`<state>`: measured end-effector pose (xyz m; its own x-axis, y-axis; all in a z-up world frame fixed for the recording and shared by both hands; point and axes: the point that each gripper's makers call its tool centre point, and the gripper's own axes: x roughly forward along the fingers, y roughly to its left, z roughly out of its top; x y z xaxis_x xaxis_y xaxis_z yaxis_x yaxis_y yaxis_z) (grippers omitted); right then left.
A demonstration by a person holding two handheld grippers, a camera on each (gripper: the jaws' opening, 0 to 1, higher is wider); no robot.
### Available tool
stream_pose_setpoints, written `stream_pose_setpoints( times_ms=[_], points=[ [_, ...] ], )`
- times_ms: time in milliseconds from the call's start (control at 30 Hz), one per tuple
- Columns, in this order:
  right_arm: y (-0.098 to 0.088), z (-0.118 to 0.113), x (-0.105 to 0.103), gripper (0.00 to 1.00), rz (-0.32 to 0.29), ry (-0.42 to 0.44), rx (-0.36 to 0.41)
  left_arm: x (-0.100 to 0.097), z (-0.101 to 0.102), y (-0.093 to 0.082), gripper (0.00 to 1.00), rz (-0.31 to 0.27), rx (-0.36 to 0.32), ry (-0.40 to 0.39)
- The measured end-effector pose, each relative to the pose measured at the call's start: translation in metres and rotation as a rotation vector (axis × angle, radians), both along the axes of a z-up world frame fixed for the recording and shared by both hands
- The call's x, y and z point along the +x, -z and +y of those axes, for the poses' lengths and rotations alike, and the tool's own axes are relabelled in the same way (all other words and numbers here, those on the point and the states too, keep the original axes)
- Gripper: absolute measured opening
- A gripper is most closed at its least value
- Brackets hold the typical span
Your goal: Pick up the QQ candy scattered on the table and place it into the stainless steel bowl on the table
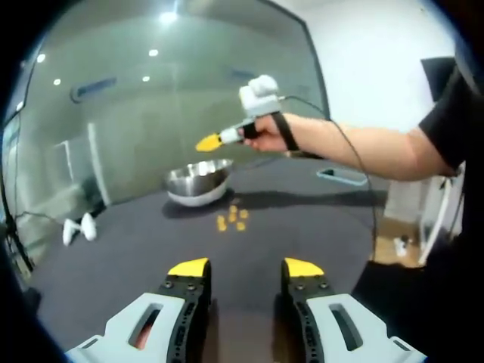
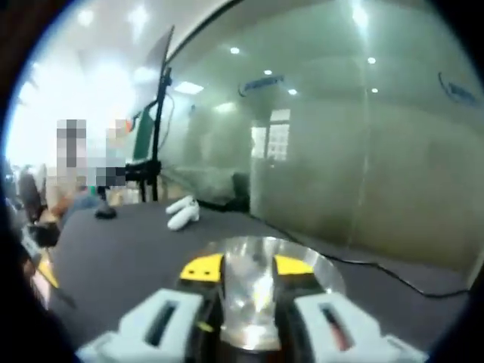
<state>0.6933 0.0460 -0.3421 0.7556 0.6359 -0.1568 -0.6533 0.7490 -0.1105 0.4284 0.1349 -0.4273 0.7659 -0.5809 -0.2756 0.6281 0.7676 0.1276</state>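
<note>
Table (image 1: 113, 280): candies (image 1: 231, 219) nr bowl (image 1: 198, 183).

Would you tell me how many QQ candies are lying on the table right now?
5, as far as I can tell: a tight cluster of candies on the dark table just in front of the stainless steel bowl. They are small and blurred, so others may be hidden.

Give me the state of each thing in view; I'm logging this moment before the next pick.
Left gripper: open, nothing between its fingers, low over the table.
Right gripper: held in the air above the bowl; in its own view its fingers stand apart with nothing visible between them.
Stainless steel bowl: upright on the table.
QQ candy: small cluster lying on the table in front of the bowl.
</note>
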Motion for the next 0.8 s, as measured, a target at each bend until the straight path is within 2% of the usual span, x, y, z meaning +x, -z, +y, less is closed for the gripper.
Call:
stream_pose_setpoints(
  times_ms=[133, 300, 433, 567, 633, 800],
  points=[
    [0.0, 0.0, -0.002, 0.24, 0.008, -0.007, 0.004, -0.001, -0.001, -0.001, 0.39, -0.002, 0.0, 0.003],
    [0.004, -0.003, -0.009, 0.22, 0.004, -0.007, -0.039, -0.002, 0.0, -0.001, 0.39, -0.004, -0.004, 0.0],
    [0.003, -0.006, -0.017, 0.22, 0.004, -0.015, -0.03, -0.002, 0.002, -0.001, 0.39, -0.002, 0.003, -0.003],
    [-0.004, -0.009, -0.031, 0.22, -0.015, -0.013, -0.024, -0.001, 0.003, -0.002, 0.39, -0.011, 0.013, -0.001],
    [-0.006, -0.012, -0.04, 0.22, -0.031, -0.019, -0.027, 0.001, 0.009, -0.005, 0.39, -0.026, 0.015, -0.024],
    [-0.001, -0.021, -0.066, 0.22, -0.019, -0.037, -0.009, 0.002, 0.013, -0.005, 0.39, -0.024, 0.006, -0.038]
  ],
)
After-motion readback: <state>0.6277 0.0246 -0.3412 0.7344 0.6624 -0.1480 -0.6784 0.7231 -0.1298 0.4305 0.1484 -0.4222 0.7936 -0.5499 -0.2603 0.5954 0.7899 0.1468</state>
